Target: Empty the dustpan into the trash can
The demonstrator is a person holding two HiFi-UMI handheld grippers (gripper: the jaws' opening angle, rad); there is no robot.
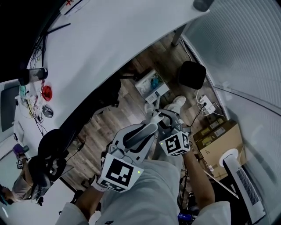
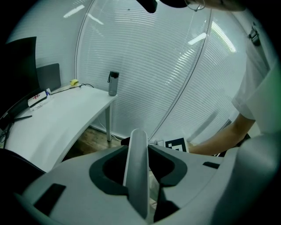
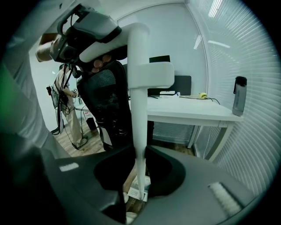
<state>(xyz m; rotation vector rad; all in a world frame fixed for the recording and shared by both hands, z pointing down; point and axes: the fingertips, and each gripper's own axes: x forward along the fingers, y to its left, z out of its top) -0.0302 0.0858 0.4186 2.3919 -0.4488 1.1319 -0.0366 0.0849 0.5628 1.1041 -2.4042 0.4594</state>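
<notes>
Head view: left claw and right claw are both clamped on the dustpan handle, over the wooden floor. The white pan, probably the dustpan's own, is at 12 o'clock. A black round bin, likely the trash can, is at 1 o'clock.

Left gripper view: jaws pinch the dustpan handle, which stands upright.

Right gripper view: jaws squeeze the same dustpan handle lower down.

To do it well: keep the pan level until it is over the bin, then tip slowly.

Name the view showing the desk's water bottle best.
Right gripper view: the bottle stands large and upright in side profile at the desk corner. Left gripper view shows the bottle whole but smaller; head view catches only its top at the frame edge.
</notes>
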